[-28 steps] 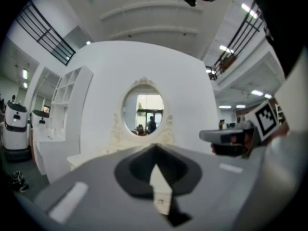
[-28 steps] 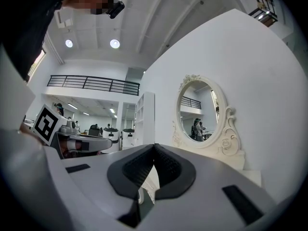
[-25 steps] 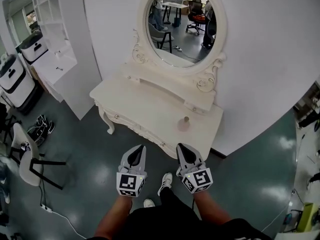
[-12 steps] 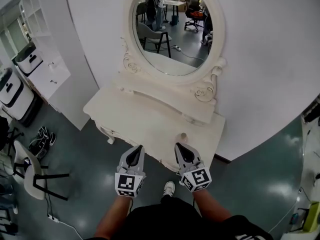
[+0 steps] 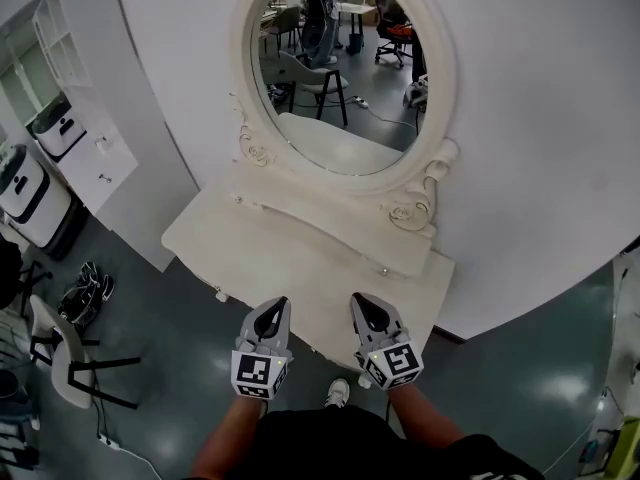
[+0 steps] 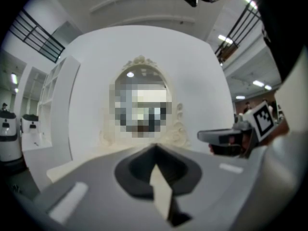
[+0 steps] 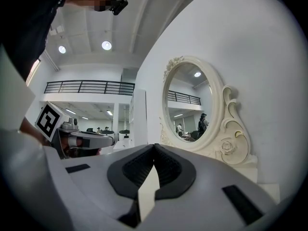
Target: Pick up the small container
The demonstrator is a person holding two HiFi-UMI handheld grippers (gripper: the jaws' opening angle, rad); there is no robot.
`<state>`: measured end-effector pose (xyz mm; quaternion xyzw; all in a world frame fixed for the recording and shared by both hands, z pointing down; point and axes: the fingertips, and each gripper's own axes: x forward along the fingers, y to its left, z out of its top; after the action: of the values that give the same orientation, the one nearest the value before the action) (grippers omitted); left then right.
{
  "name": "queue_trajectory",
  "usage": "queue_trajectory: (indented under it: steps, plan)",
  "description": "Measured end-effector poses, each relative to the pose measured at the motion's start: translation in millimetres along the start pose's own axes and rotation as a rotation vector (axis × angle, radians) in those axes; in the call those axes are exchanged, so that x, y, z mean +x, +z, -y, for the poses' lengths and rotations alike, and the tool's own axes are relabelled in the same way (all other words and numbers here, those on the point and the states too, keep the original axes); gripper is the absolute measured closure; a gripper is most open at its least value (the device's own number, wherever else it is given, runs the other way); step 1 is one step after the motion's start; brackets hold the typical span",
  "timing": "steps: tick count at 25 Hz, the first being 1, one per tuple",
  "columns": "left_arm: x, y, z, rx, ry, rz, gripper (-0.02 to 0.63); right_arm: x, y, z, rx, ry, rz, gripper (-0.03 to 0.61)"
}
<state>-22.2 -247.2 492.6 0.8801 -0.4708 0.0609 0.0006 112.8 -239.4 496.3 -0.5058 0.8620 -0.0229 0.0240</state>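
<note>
A cream vanity table [image 5: 270,258] with an oval mirror [image 5: 340,68] stands against the white wall. I see no small container in any view; the part of the tabletop just beyond my right gripper is hidden by it. My left gripper [image 5: 272,308] and right gripper [image 5: 362,303] hover side by side over the table's front edge, both shut and empty. In the left gripper view the left gripper's [image 6: 155,146] pads meet, with the right gripper [image 6: 221,137] off to the side. The right gripper view shows the right gripper [image 7: 154,146] closed before the mirror frame [image 7: 230,129], and the left gripper [image 7: 91,139] beside it.
A white chair [image 5: 55,348] and a pair of shoes [image 5: 82,293] are on the grey floor at the left. A white cabinet [image 5: 85,153] and a white machine [image 5: 25,188] stand further left. The wall runs behind the vanity.
The view has moved closer to the vanity. The small container that showed on the tabletop beyond the right gripper is now out of sight. Both grippers stay shut.
</note>
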Motion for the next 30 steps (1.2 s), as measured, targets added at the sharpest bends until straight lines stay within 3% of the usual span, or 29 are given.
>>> queue_trajectory:
  steps: [14,23,27,30]
  plan:
    - [49.5,-14.1,-14.0,-0.005,-0.021,-0.035,0.607,15.2,-31.3,31.5,0.010,-0.041,-0.103,0.572]
    - [76.9,-31.6,-29.3,-0.031,-0.049,-0.059,0.607,13.2,-58.2,35.9,-0.051,-0.067,-0.180,0.566]
    - [80.3,-36.9,-31.8,-0.049,-0.057,-0.070,0.607,5.7,-81.2,41.6,-0.036,-0.084,-0.254,0.345]
    - [79.8,-46.6,-29.1,-0.062,-0.069,-0.086,0.607,3.3,-99.0,49.5,0.017,-0.120,-0.281,0.302]
